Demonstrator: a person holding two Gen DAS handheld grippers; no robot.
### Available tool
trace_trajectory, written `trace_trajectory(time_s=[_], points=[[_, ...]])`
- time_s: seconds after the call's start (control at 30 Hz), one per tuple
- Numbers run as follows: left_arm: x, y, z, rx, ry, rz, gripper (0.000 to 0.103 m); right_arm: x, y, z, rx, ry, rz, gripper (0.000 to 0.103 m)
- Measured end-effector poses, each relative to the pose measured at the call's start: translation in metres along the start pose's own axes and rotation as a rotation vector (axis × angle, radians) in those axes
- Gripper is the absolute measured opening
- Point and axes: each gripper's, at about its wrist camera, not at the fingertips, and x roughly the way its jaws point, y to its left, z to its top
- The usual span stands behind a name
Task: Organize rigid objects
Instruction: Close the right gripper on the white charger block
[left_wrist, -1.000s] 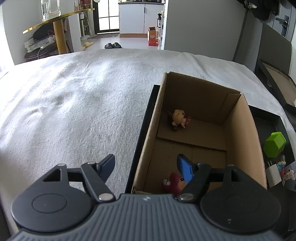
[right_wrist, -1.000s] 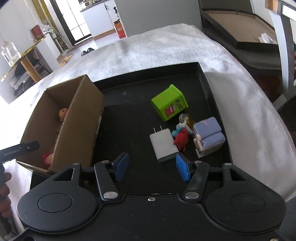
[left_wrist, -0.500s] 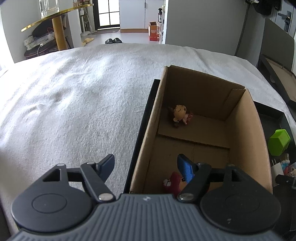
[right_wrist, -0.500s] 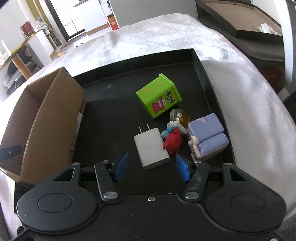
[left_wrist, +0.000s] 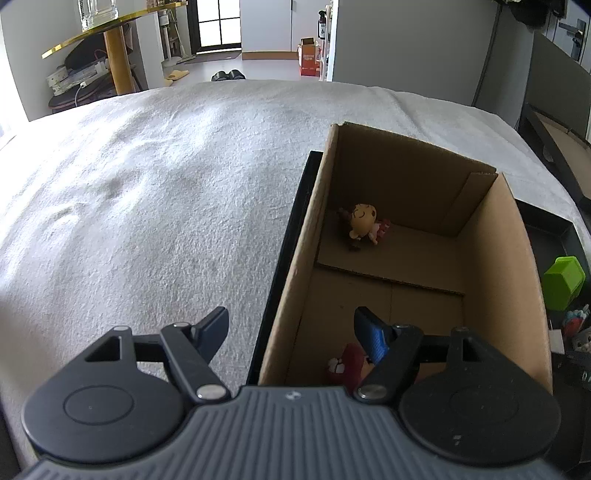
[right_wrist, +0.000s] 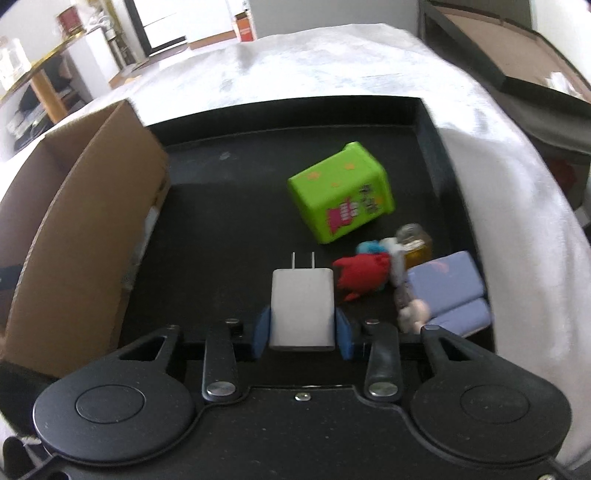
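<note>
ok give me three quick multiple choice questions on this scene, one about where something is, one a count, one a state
1. Where does the green box lie?
A. on the black tray
B. in the cardboard box
C. on the white blanket

2. How many toys lie in the cardboard box?
A. none
B. two
C. four

3. What is the right gripper doing?
A. open over a bare spot
B. shut on the white charger
C. shut on the green box

Answers:
1. A, it sits on the dark tray floor.
2. B, a yellow-headed doll and a red toy.
3. B, both blue pads press the charger's sides.
</note>
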Motion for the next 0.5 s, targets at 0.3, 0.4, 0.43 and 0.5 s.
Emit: trace_trajectory(time_s=[0.3, 0.4, 0.43, 0.5], points=[[-0.001, 0.001, -0.001, -0.001, 0.003, 0.001, 0.073, -0.002, 0.015, -0.004, -0.032, 0.033, -0.004, 0.039], [-0.002, 0.001, 0.000, -0.004, 0.002, -0.002, 0.073, 0.002, 0.017, 0.000, -0.058, 0.027, -0.017, 0.040], [-0.002, 0.001, 0.001, -0.004, 0.000, -0.003, 0.073, 0.002, 0.019, 0.000, -0.070, 0.027, -0.022, 0.040], [-0.003, 0.001, 0.001, -0.004, -0.003, -0.002, 0.073, 0.002, 0.023, 0.001, -0.093, 0.036, -0.032, 0.037]])
